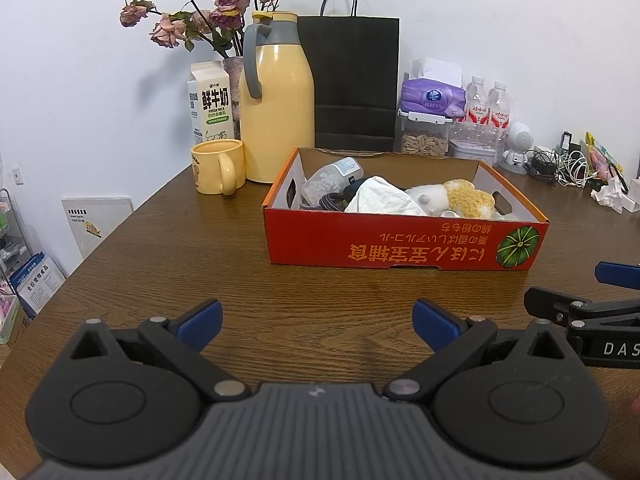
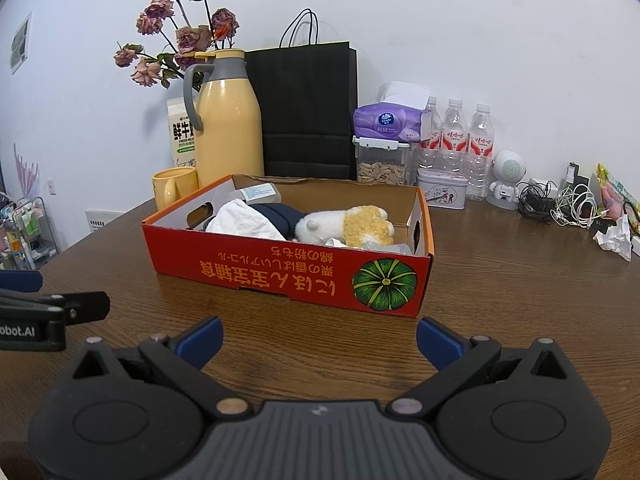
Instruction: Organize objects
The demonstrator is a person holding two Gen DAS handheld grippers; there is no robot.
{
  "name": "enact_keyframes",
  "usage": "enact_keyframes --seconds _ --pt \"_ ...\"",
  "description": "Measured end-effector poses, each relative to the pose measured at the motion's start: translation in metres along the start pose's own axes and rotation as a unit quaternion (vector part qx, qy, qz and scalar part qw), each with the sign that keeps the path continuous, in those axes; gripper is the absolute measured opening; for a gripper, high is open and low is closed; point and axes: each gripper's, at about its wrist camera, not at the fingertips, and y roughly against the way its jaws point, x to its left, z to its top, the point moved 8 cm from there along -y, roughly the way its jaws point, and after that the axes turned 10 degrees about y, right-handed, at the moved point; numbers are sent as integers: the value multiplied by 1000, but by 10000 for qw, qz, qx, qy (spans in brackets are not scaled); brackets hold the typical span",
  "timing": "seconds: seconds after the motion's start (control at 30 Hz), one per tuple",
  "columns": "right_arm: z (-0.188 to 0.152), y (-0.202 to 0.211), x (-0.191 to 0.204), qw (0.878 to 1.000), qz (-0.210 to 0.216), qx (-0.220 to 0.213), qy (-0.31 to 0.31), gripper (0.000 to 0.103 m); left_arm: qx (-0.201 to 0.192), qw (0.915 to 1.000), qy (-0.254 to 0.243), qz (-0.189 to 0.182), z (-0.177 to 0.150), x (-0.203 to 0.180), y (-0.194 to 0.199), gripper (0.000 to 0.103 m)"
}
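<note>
A red cardboard box (image 1: 384, 246) (image 2: 280, 276) with a green pumpkin print stands on the brown wooden table (image 1: 192, 256) (image 2: 500, 264). Inside lie a white cloth (image 1: 380, 198) (image 2: 244, 218), a white and yellow plush toy (image 1: 452, 196) (image 2: 352, 222), a clear bottle (image 1: 332, 176) (image 2: 258, 193) and a dark item (image 2: 280, 216). My left gripper (image 1: 318, 326) hovers open in front of the box, nothing between its blue pads. My right gripper (image 2: 320, 340) is likewise open and empty, just short of the box's near wall. Each gripper shows at the edge of the other's view.
Behind the box stand a yellow thermos jug (image 1: 276, 100) (image 2: 228, 116), a yellow mug (image 1: 218, 166) (image 2: 174, 186), a milk carton (image 1: 210, 102), dried roses (image 1: 208, 8), a black paper bag (image 1: 354, 80) (image 2: 308, 108), tissues (image 1: 434, 96), water bottles (image 2: 456, 136), a tin (image 2: 442, 192), a small robot figure (image 2: 506, 178) and tangled cables (image 2: 560, 202).
</note>
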Motion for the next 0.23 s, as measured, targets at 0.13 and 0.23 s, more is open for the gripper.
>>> enact_keyframes --seconds 0.13,0.23 --pt "0 0 0 10000 0 3 1 103 5 10000 -1 -38 3 0 2 103" --pt "0 0 0 10000 2 4 1 103 -12 10000 12 -9 5 1 2 103"
